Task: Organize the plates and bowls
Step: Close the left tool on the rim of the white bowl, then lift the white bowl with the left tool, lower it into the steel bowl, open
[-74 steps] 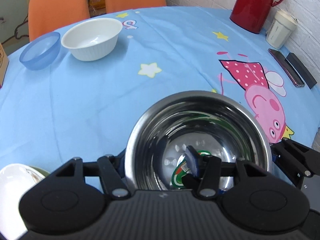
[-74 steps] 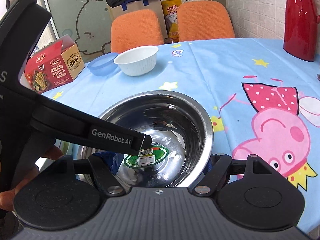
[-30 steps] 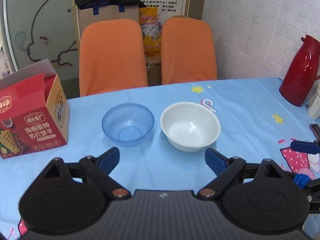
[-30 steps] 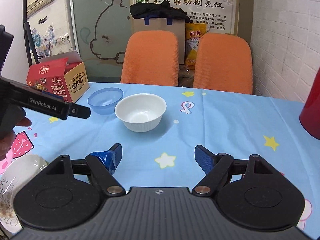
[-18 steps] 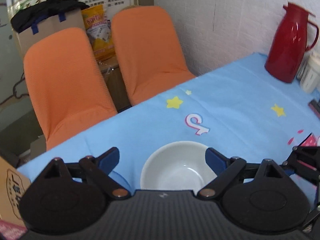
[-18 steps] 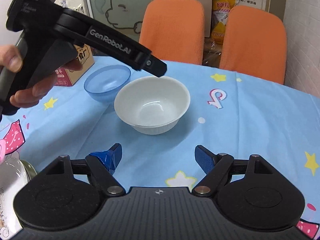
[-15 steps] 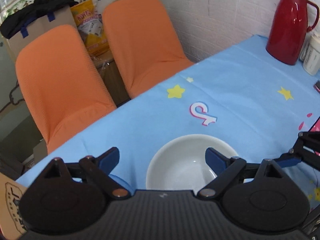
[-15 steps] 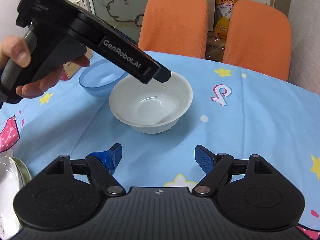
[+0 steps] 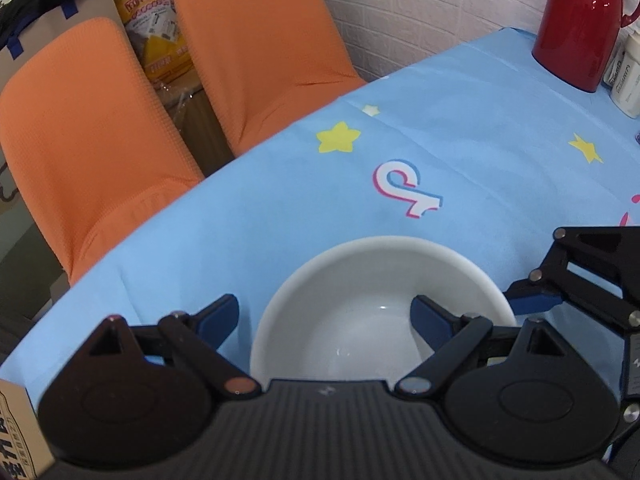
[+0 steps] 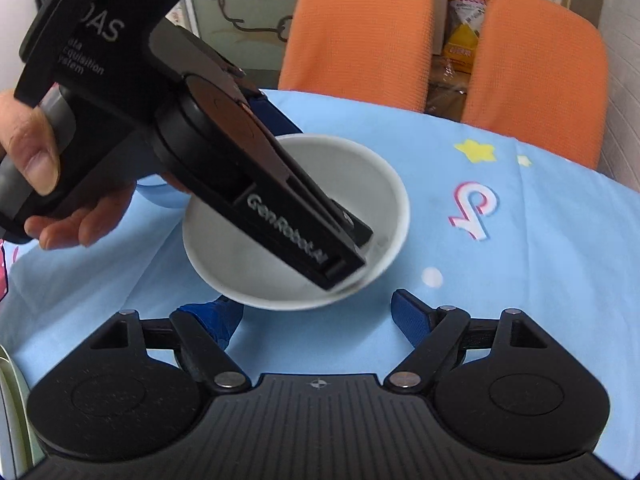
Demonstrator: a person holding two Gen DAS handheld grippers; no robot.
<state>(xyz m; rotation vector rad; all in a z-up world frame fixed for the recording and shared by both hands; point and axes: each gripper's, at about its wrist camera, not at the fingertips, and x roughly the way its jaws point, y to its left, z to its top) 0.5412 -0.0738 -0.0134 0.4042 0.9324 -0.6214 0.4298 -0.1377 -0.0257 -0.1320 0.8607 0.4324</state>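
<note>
The left gripper (image 9: 326, 314) has its jaws spread wide, straddling the near left wall of the white bowl (image 9: 360, 280): its right blue fingertip (image 9: 430, 314) sits over the inside of the bowl, while the left fingertip (image 9: 220, 314) hangs outside the rim above the blue tablecloth (image 9: 460, 128). Whether either pad touches the bowl cannot be told. Seen from the right wrist camera, the left gripper's black body reaches down into the bowl (image 10: 372, 184), held by the person's left hand (image 10: 76, 216).

The right gripper (image 10: 316, 320) is also spread wide and holds nothing. Its fingers hover just short of the bowl's near rim, the left fingertip (image 10: 218, 320) close under the rim, the right fingertip (image 10: 410, 320) over bare cloth. In the left wrist view its blue tip (image 9: 536, 304) shows just beside the bowl's right edge.

Beyond the bowl the cloth carries yellow stars and a pink-and-white printed mark (image 9: 408, 190). Past the table edge stand two orange chairs (image 9: 256, 36). Far to the right of the left jaws stands a red thermos jug (image 9: 576, 20), with a white cup (image 9: 628, 80) just beside it.
</note>
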